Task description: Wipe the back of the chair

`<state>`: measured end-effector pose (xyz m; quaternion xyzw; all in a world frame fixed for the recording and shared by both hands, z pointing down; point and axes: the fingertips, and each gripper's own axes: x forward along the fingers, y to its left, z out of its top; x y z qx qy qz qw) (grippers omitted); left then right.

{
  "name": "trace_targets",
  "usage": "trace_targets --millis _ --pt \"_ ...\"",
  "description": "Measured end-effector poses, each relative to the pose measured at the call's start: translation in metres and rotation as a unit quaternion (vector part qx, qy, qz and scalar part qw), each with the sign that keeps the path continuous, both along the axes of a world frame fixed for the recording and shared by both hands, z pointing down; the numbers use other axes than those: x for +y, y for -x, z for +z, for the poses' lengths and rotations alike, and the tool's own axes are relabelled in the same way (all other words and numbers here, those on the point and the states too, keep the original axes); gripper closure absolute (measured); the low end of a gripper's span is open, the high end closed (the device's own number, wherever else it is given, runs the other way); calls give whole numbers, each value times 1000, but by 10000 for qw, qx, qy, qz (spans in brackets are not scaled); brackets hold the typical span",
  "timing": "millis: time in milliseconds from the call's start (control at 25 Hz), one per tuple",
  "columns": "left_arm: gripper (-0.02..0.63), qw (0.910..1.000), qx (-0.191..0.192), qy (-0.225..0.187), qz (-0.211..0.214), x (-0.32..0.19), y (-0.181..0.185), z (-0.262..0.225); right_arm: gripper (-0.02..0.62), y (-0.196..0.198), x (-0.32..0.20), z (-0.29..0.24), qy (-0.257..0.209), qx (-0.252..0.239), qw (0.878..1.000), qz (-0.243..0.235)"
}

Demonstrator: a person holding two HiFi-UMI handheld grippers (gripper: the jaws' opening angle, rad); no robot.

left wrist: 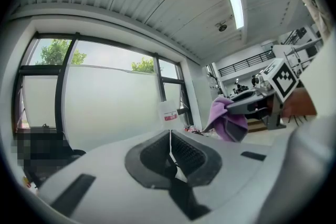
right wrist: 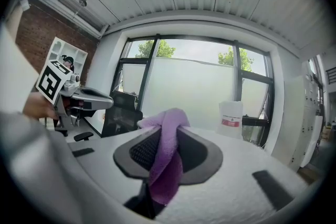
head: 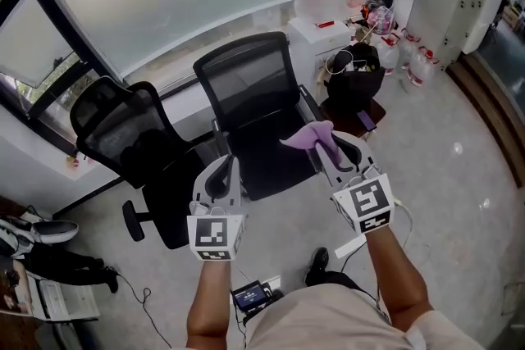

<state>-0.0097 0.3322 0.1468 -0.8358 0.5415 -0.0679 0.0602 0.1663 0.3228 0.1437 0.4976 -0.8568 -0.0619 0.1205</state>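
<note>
So the right claw (head: 331, 145) is clamped on the purple cloth (head: 310, 134). In the right gripper view the cloth (right wrist: 165, 161) is bunched between the jaws and flops over the top of them. The left claw (head: 224, 170) is closed on nothing, and in its own view the pads (left wrist: 185, 150) sit together with only a thin slit between them.

The thing that matters is the chair back (head: 248, 76). It's straight ahead of both claws and up a bit, on the far side of the seat (head: 264, 164), with its front mesh face turned toward the person. It stands upright and its wide edge runs side to side, twisted slightly so the right edge sits a little farther off. The cloth hangs over the seat's right front corner, near the armrest, and isn't touching the back. The left claw is over the seat's left front corner, about as near to the back, but it has no cloth.

My guess is the right one has to push forward and a touch left over the seat, then sweep across the mesh. There's a second black chair (head: 121, 127) off to the left that looks irrelevant.
</note>
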Motion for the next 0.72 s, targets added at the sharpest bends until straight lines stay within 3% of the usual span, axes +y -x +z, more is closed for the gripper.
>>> trace_targets --millis 400,720 --pt "594 9993 -149 -49 -345 -52 -44 -8 514 -45 -55 1 -6 -106 9993 -345" --pt "594 9990 -232 33 -383 -86 -62 3 514 -80 -82 21 172 -196 9994 -212"
